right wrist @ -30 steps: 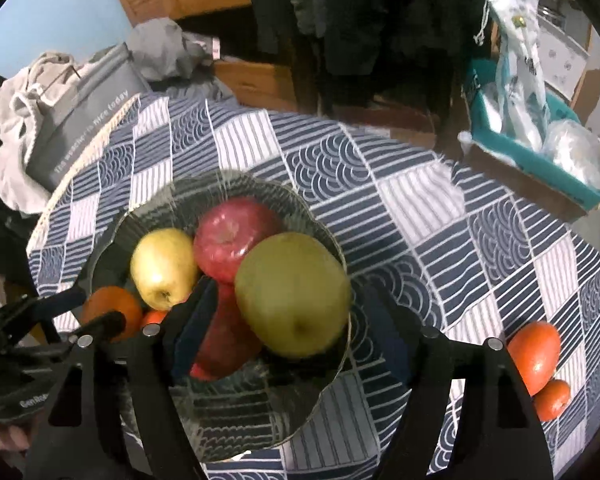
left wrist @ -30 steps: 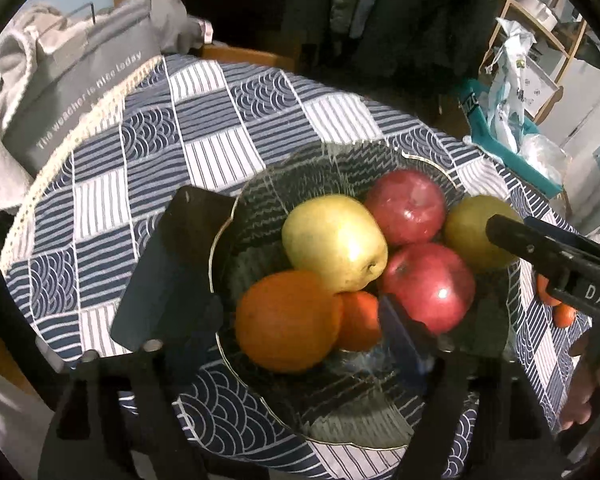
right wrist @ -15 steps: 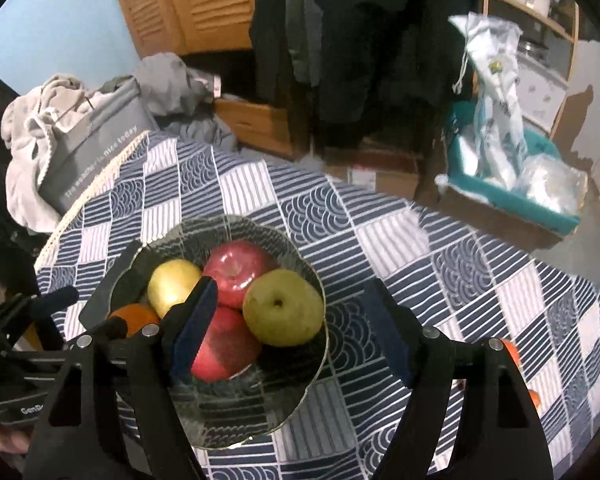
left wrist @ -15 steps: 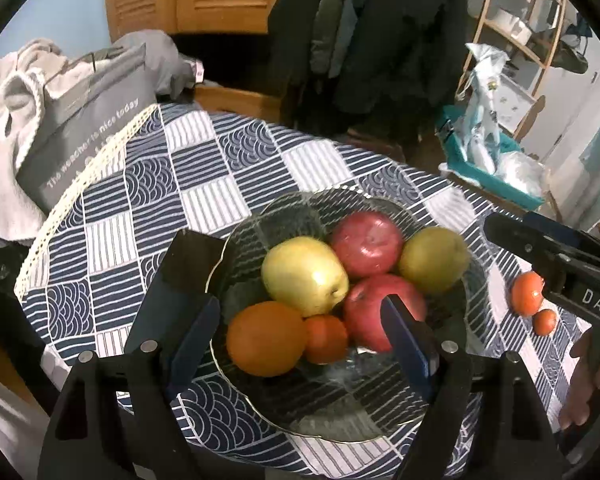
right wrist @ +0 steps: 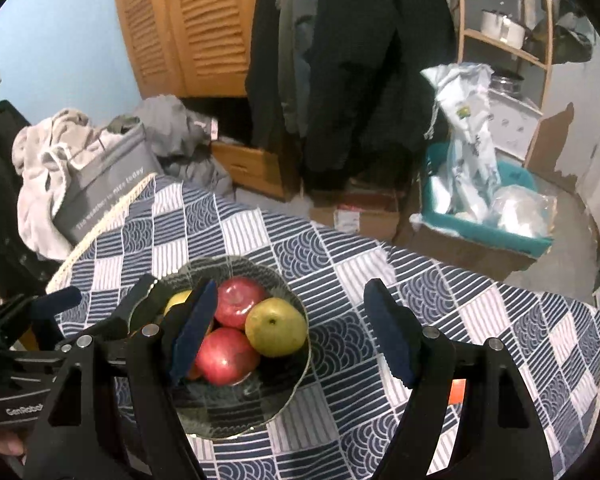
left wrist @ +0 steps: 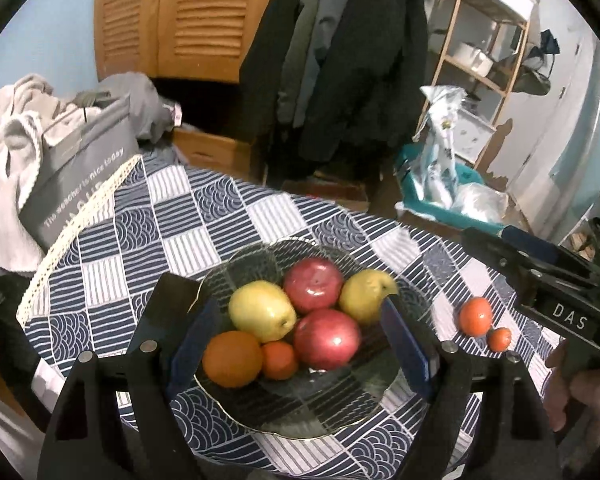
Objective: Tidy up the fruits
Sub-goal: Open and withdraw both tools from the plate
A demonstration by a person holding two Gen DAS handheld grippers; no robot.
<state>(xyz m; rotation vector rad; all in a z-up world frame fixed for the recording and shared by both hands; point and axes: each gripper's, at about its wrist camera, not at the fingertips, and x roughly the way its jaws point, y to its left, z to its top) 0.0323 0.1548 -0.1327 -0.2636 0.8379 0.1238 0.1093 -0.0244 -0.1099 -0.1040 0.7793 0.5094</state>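
Both grippers have lifted up and back from the dark glass scalloped-rim bowl (left wrist: 300,424) over the last second, so the fruit now looks smaller and more of the blue-and-white patchwork tablecloth (left wrist: 188,216) shows around it. The left gripper (left wrist: 300,344) hangs above the bowl with its blue-padded jaws spread wide and nothing between the pads. The right gripper (right wrist: 288,332) is likewise spread and empty, raised over the cloth just right of the bowl.

In the bowl lie two red apples (left wrist: 326,338), a yellow pear (left wrist: 262,312), a greenish pear (left wrist: 366,296) at the far right, a large orange (left wrist: 231,358) at the near left and a small tangerine (left wrist: 279,360) beside it. Two fruits are still out on the cloth, well to the right of the bowl: a small red-orange tangerine (left wrist: 476,316) and a smaller one (left wrist: 499,339) touching it on the near side.

The step in hand looks like a reach for those two strays. The right gripper is the closer one. It should come down over the larger tangerine with the pads on either side of its widest part, close gently so the skin is not crushed, and avoid nudging the small neighbour into a roll. Setting it in the near, empty part of the bowl would keep the pile from shifting.
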